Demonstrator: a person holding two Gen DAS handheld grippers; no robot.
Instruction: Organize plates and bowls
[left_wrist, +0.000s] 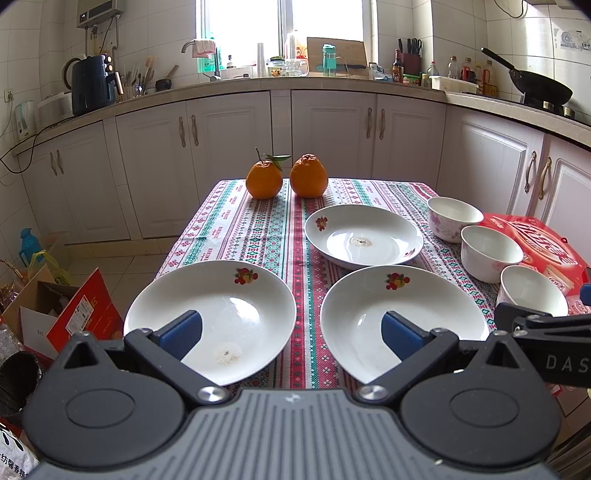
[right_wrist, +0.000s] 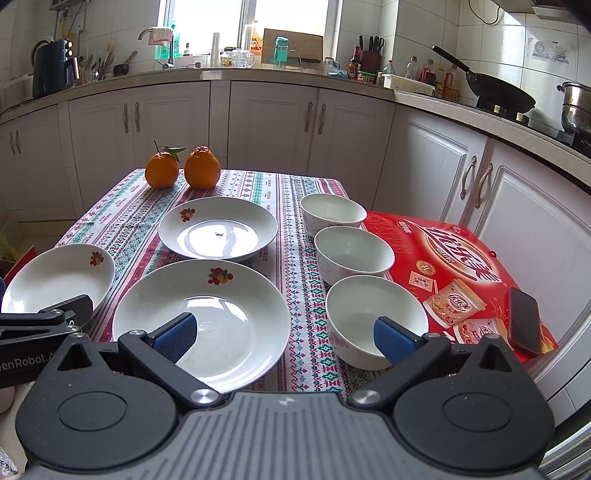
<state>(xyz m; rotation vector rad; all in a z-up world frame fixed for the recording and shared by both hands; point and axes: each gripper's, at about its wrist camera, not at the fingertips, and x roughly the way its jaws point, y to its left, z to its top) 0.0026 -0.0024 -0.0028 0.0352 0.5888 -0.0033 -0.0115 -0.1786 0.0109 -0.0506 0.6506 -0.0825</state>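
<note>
Both wrist cameras sit low at the near edge of the desk, facing the kitchen window across it. The left view looks from further left, the right from further right. Both share the three plates, three bowls and two oranges.

A table with a patterned cloth carries three plates, three bowls, two oranges and a red box at its right edge.
</note>
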